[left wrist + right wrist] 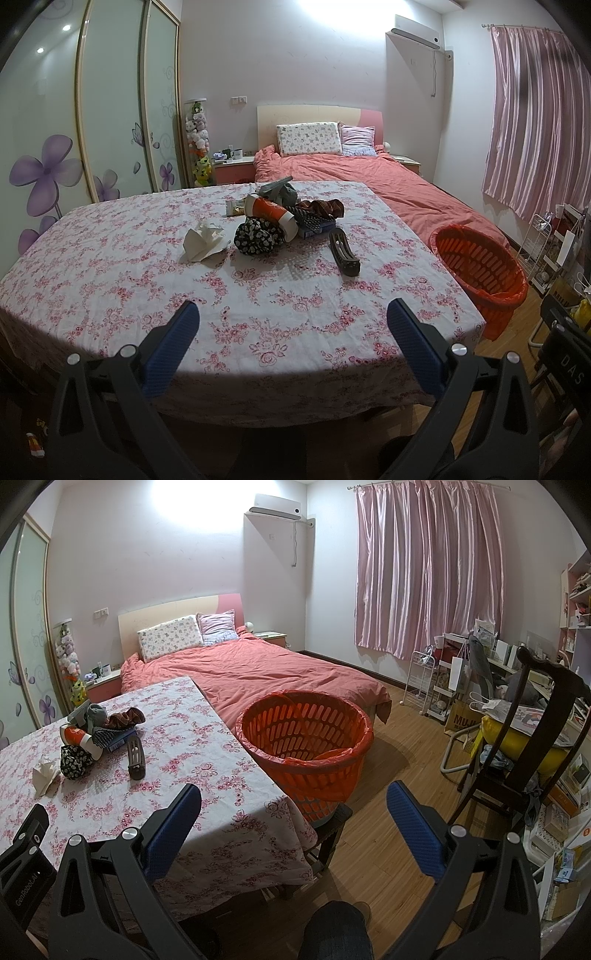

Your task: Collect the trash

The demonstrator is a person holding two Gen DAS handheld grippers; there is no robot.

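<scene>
Here my left claw (291, 317) hangs released over the near edge of the table (110, 280), its ribbed blue pads (177, 343) spread wide with nothing between them. The tablecloth is thin cotton, white with pink roses, slightly wrinkled. Going left to right across it: a crumpled white tissue (204, 240), soft and peaked; a rounded black pouch with small white flowers (255, 238); an orange-and-white paper cup (271, 216) tipped on its side against the pouch; behind it a snack wrapper (235, 208) and a heap of grey and brown cloth (295, 201) over a blue box (314, 228); then a curved, slotted dark plastic piece (344, 252) lying alone.

Just beside the table's right edge stands the round orange basket (306, 738), slatted plastic lined with a red bag; something orange lies at its bottom, and I cannot tell what.

My right claw (293, 799) is likewise released, empty, held before the basket above the wooden floor (406, 775).
</scene>
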